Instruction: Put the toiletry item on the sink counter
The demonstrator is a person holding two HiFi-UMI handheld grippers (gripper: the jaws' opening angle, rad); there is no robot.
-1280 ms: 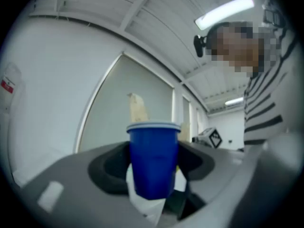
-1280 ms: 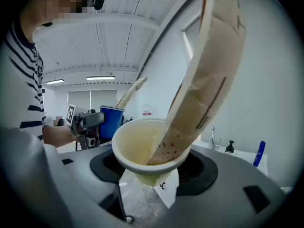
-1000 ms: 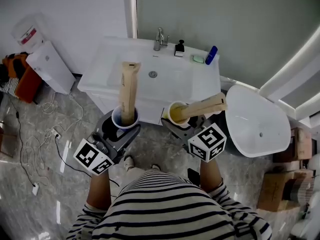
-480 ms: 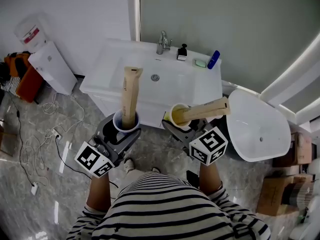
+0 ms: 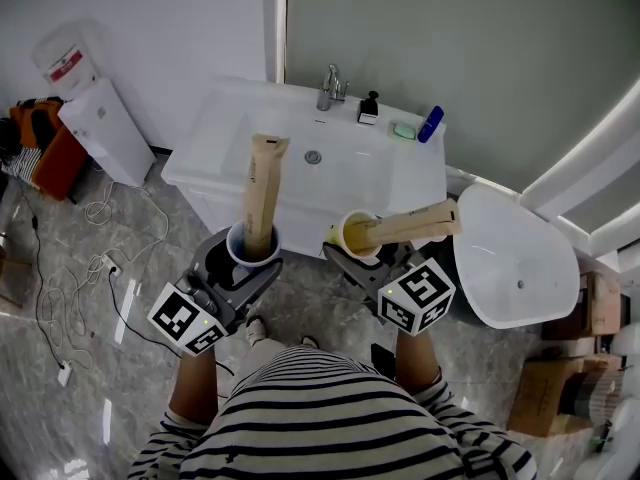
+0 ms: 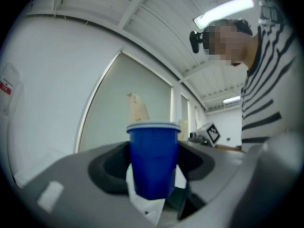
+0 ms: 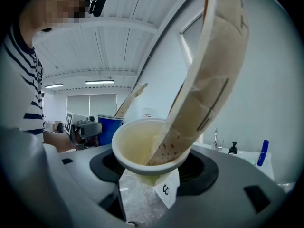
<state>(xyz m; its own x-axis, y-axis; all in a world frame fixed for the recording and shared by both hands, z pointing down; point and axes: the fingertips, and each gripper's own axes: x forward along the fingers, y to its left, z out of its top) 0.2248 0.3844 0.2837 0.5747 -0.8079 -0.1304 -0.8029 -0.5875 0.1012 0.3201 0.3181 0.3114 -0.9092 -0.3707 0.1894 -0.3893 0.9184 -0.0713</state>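
My left gripper [image 5: 243, 264] is shut on a blue cup [image 5: 251, 245] that holds a tall beige tube [image 5: 262, 190] standing upright. In the left gripper view the blue cup [image 6: 152, 158] fills the gap between the jaws. My right gripper [image 5: 358, 251] is shut on a yellow cup [image 5: 355, 231] with a second beige tube [image 5: 408, 224] leaning to the right. The yellow cup [image 7: 147, 151] and its tube [image 7: 206, 75] show close up in the right gripper view. Both cups hang in front of the white sink counter [image 5: 225, 133].
On the counter's back edge stand a tap [image 5: 330, 86], a dark pump bottle [image 5: 369, 106], a green soap [image 5: 403, 129] and a blue bottle [image 5: 429, 123]. A white tub-like object [image 5: 515, 258] lies to the right, a white unit [image 5: 95, 128] and cables [image 5: 75, 298] to the left.
The sink counter has shifted slightly to the right and nearer in the head view. Both grippers keep their cups in the same hold.
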